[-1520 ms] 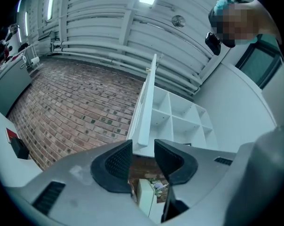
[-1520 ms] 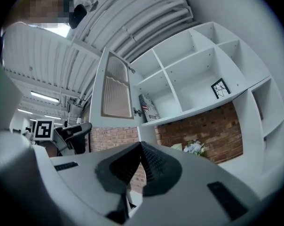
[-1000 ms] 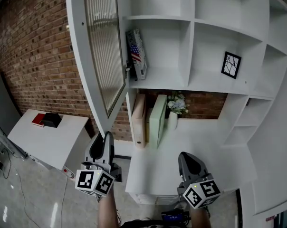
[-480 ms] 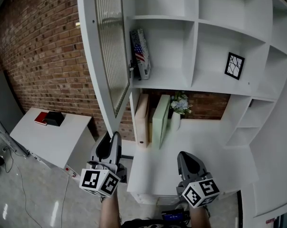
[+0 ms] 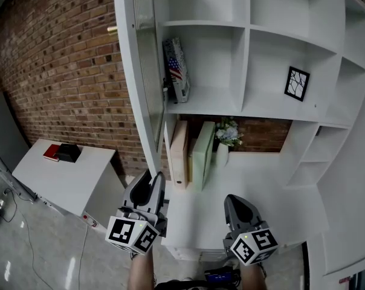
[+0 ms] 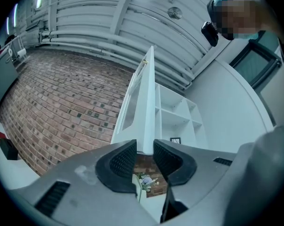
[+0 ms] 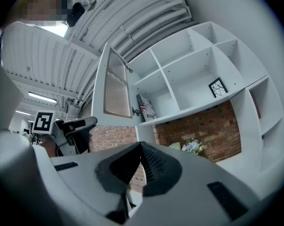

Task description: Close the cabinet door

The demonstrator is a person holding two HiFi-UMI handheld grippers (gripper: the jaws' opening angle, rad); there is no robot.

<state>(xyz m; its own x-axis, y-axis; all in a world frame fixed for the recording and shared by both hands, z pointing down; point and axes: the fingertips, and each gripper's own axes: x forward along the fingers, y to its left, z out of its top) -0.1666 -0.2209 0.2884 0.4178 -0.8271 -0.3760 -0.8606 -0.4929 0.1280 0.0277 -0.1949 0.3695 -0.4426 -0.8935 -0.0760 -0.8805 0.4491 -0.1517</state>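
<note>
The white cabinet door with ribbed glass stands open, almost edge-on in the head view, hinged at the left side of the white shelf unit. My left gripper sits at the door's lower corner. In the left gripper view the door rises straight up from between the jaws, and the left gripper is shut on the door's bottom edge. My right gripper hangs over the white counter, apart from the door. Seen from its own camera, the right gripper is shut with nothing in it, and the door is ahead to the left.
On the shelves are a flag-patterned book and a small framed picture. Below stand upright folders and a vase of flowers on the white counter. A low white table and a brick wall are at the left.
The door has swung to the right, toward the cabinet, and now shows nearly edge-on. My left gripper has moved right with it. The right gripper has barely moved.
</note>
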